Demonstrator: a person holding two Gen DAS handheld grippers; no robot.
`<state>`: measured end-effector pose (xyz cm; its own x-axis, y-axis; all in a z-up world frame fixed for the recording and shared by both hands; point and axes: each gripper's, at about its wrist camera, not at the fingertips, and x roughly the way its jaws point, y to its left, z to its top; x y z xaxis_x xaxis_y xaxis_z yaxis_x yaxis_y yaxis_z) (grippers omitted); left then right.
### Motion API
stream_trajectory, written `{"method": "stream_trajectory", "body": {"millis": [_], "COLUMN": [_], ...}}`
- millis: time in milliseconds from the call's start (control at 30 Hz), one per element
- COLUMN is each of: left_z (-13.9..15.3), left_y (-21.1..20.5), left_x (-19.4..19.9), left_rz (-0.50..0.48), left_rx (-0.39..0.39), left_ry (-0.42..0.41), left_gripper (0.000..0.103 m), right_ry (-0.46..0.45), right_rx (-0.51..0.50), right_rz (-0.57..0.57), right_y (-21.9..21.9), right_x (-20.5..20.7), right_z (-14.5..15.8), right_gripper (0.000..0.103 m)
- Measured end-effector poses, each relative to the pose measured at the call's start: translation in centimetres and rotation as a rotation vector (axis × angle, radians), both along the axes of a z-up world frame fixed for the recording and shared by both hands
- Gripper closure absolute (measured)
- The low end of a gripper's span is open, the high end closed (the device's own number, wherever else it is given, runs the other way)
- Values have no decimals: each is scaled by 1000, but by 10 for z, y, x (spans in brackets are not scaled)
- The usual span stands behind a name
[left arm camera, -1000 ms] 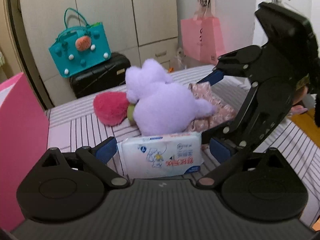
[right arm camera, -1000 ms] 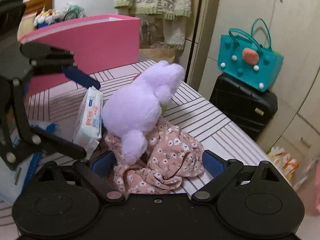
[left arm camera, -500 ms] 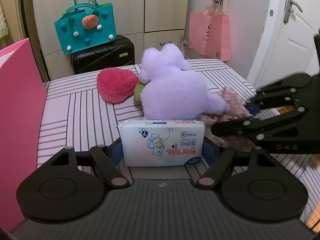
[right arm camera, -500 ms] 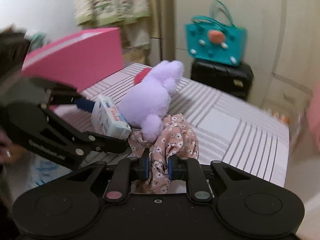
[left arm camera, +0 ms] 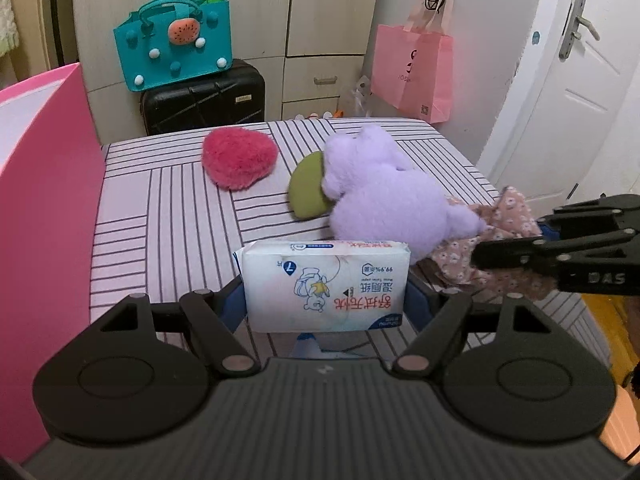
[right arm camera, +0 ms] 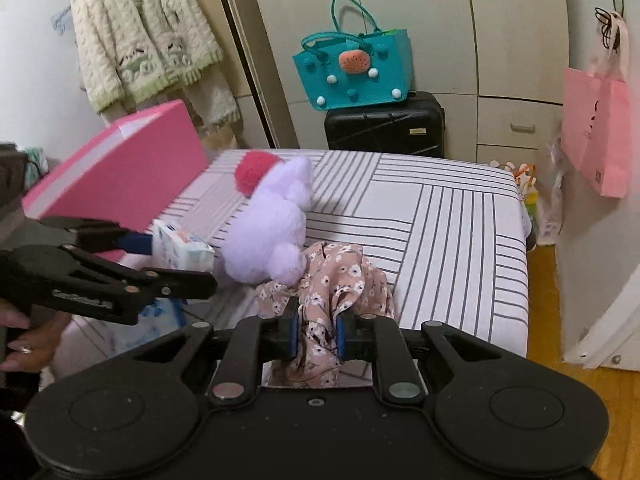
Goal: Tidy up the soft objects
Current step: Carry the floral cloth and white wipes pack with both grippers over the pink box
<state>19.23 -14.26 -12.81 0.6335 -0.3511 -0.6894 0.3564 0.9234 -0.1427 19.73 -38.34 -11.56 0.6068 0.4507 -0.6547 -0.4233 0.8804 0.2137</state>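
Both grasps were made, so the lift looked to be the step in hand; next each load needed carrying to the pink box (left arm camera: 44, 208) at nine o'clock. The left gripper (left arm camera: 326, 300) pinched the wipes pack (left arm camera: 326, 284), plump and glossy, above the striped bed (left arm camera: 160, 232). The right gripper (right arm camera: 316, 334) squeezed the crumpled floral cloth (right arm camera: 340, 280), its far end lying under the purple plush (right arm camera: 268, 228)

Home bedroom. Striped bed (right arm camera: 440, 220); behind it beige wardrobe doors (right arm camera: 420, 20), with teal felt handbag (right arm camera: 354, 70) atop black hard-shell suitcase (right arm camera: 384, 126). Cream knitted cardigan (right arm camera: 140, 36) hanging left of bed.
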Motion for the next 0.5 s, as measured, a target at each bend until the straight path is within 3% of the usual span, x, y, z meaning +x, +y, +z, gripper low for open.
{"method": "stream_trajectory", "body": {"millis": [500], "left_z": [24], "left_y": [18], "left_x": [-14], "left_rz": [-18], "left_rx": [19], "left_ry": [13], "left_gripper": [27], "right_ry": [-41], "right_rx": [26], "right_rz": [-17], "right_y": [0], "right_x": [-23], "right_z": [42], "right_gripper": [83]}}
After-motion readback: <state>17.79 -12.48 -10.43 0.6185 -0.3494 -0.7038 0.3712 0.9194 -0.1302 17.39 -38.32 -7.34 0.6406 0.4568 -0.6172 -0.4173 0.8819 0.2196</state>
